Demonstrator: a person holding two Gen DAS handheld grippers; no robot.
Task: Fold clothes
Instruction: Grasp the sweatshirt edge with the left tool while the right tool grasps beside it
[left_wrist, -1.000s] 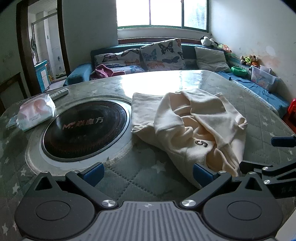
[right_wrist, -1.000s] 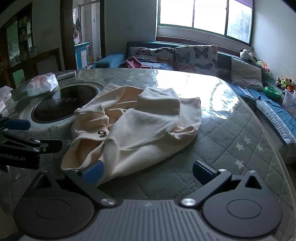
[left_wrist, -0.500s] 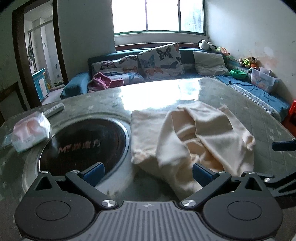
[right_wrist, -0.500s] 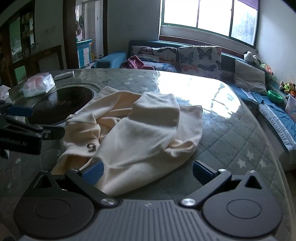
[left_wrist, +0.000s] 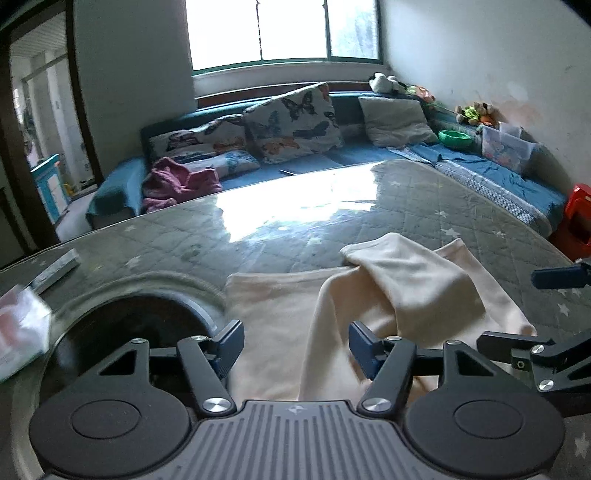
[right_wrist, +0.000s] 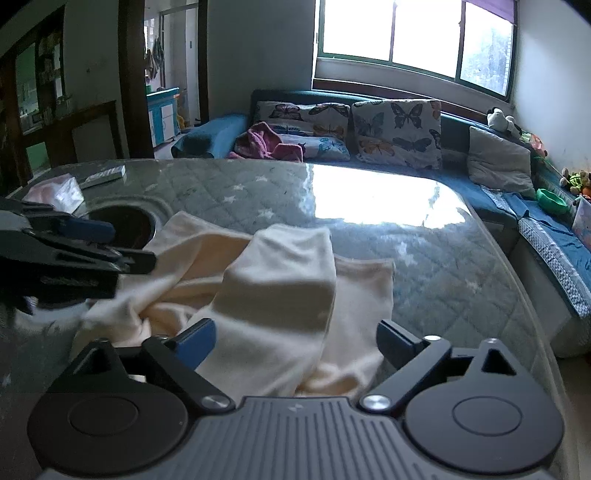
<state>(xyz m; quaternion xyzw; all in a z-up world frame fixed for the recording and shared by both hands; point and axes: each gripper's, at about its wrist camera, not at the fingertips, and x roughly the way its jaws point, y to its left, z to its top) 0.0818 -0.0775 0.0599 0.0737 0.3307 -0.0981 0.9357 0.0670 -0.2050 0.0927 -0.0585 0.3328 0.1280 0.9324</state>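
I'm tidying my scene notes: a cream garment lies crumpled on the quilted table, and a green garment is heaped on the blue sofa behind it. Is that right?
Not quite: the heaped garment on the sofa is pink, not green, as the right wrist view shows. The rest holds: the cream garment lies crumpled on the quilted table.

Both tools moved in over the cream garment (left_wrist: 280, 332), left tool (left_wrist: 295, 345) and right tool (right_wrist: 295, 341) closing around its folds.
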